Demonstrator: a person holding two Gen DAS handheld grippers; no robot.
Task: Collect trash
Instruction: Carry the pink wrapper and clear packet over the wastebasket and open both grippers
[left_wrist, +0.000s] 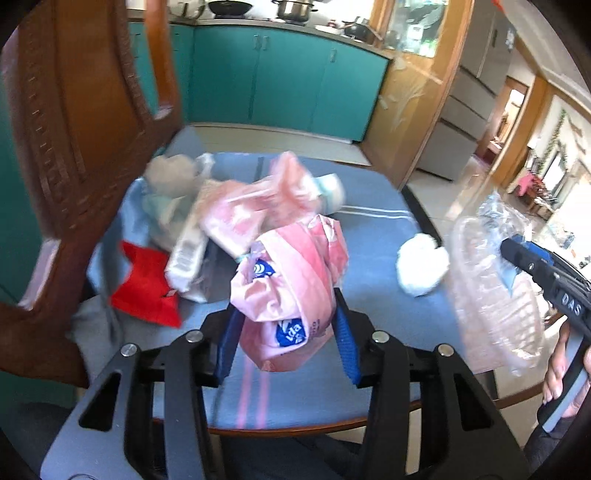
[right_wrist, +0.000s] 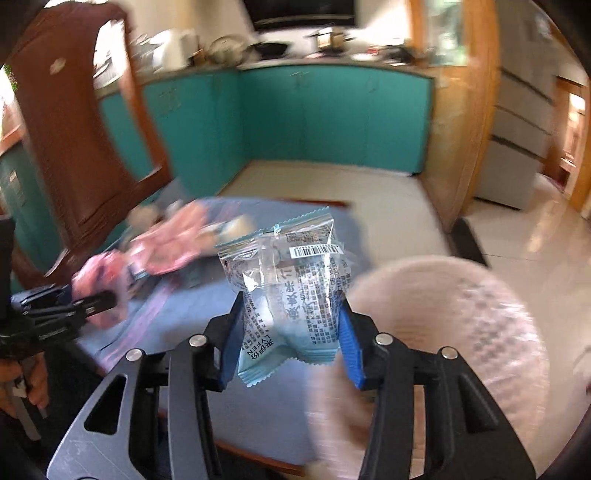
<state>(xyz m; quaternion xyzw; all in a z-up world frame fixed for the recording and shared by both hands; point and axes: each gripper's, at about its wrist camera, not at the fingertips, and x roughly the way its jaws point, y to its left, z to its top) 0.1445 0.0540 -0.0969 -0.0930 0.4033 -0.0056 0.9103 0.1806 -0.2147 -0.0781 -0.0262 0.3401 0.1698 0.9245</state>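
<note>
My left gripper (left_wrist: 284, 332) is shut on a crumpled pink tissue wrapper (left_wrist: 291, 291) with blue logos, held above the blue table (left_wrist: 369, 314). My right gripper (right_wrist: 291, 332) is shut on a clear and pale blue snack wrapper (right_wrist: 291, 291) with a barcode, held above the table; it shows at the right of the left wrist view (left_wrist: 524, 262). A pink mesh basket (right_wrist: 461, 314) is blurred at the right, close to the right gripper. On the table lie more pink wrappers (left_wrist: 258, 206), a red wrapper (left_wrist: 147, 288), a white pack (left_wrist: 184, 254) and a white tissue ball (left_wrist: 421, 266).
A carved wooden chair back (left_wrist: 74, 147) stands at the table's left. Teal kitchen cabinets (left_wrist: 288, 81) line the far wall, with pots on the counter. A wooden door frame (left_wrist: 413, 103) and a grey fridge (left_wrist: 476, 99) stand to the right. The left gripper shows at left in the right wrist view (right_wrist: 74, 306).
</note>
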